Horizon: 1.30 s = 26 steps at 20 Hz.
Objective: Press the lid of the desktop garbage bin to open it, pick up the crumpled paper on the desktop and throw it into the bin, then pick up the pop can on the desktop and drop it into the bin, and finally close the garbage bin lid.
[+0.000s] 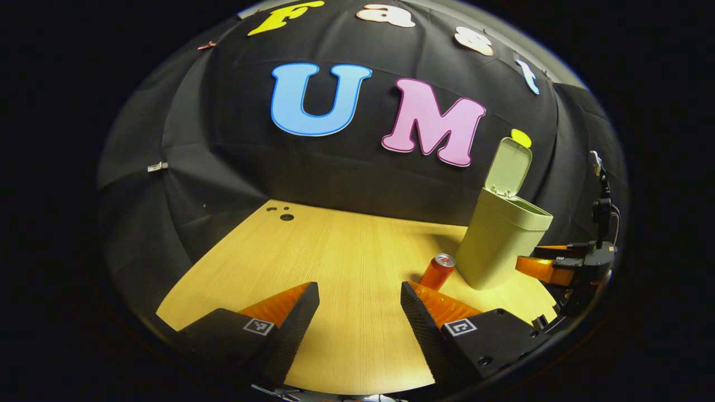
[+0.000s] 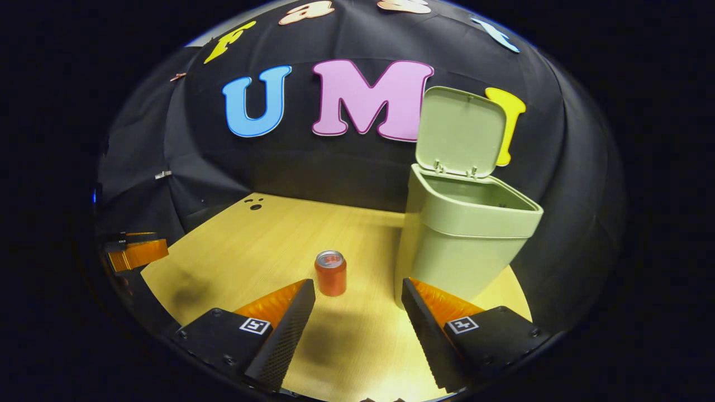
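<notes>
Bin (image 2: 463,245) lid (image 2: 461,131) is flipped up, pop can (image 2: 330,273) standing upright on the tabletop (image 2: 268,245) beside it; left gripper (image 1: 360,312) and right gripper (image 2: 357,310) both spread wide, holding nothing.

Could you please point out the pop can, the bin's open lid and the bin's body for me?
pop can (image 2: 330,277): right gripper view, on its side wall.
lid (image 2: 461,129): right gripper view, on the raised lid's inner face.
garbage bin (image 2: 455,257): right gripper view, on the front wall below the rim.
</notes>
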Tool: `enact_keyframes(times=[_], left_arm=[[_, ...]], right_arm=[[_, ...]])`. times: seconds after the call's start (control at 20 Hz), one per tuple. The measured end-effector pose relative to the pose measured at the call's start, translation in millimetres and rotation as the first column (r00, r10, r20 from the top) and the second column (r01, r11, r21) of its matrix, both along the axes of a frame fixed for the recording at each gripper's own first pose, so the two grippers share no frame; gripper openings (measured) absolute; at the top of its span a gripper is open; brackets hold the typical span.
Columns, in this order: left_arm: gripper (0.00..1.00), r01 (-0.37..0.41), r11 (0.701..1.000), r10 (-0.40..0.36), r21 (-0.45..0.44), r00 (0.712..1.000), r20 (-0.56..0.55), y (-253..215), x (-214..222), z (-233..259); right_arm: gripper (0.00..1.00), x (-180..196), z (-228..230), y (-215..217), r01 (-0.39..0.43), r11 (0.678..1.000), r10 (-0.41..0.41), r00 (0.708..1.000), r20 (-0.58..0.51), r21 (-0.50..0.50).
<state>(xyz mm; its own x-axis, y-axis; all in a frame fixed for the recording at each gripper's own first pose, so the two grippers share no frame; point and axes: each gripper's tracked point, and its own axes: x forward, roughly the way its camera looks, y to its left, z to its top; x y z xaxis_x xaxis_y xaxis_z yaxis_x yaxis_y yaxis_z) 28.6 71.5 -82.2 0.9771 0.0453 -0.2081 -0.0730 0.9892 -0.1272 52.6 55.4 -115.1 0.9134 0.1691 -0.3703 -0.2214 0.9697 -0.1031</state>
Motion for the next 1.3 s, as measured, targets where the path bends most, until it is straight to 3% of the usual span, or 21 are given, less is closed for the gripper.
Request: enact_keyframes(times=[0.15, 0.7, 1.3], left_arm=[[0.94, -0.055, 0.998, 0.056, 0.023, 0.998, -0.040, 16.5, -3.5, -10.0], [0.95, -0.194, 0.981, 0.189, -0.023, 0.971, -0.146, 33.2, -3.2, -30.1], [0.95, -0.241, 0.970, 0.231, -0.029, 0.954, -0.189, 16.8, 4.4, -28.4]], right_arm=[[0.98, 17.6, -21.5, 12.7, -0.027, 1.000, 0.027, 0.999, -0.032, 0.004], [0.98, 76.0, -108.2, 39.3, -0.084, 0.996, 0.081, 0.982, -0.171, -0.014], [0.99, 142.5, -170.9, 57.6, -0.087, 0.996, 0.091, 0.962, -0.258, 0.026]])
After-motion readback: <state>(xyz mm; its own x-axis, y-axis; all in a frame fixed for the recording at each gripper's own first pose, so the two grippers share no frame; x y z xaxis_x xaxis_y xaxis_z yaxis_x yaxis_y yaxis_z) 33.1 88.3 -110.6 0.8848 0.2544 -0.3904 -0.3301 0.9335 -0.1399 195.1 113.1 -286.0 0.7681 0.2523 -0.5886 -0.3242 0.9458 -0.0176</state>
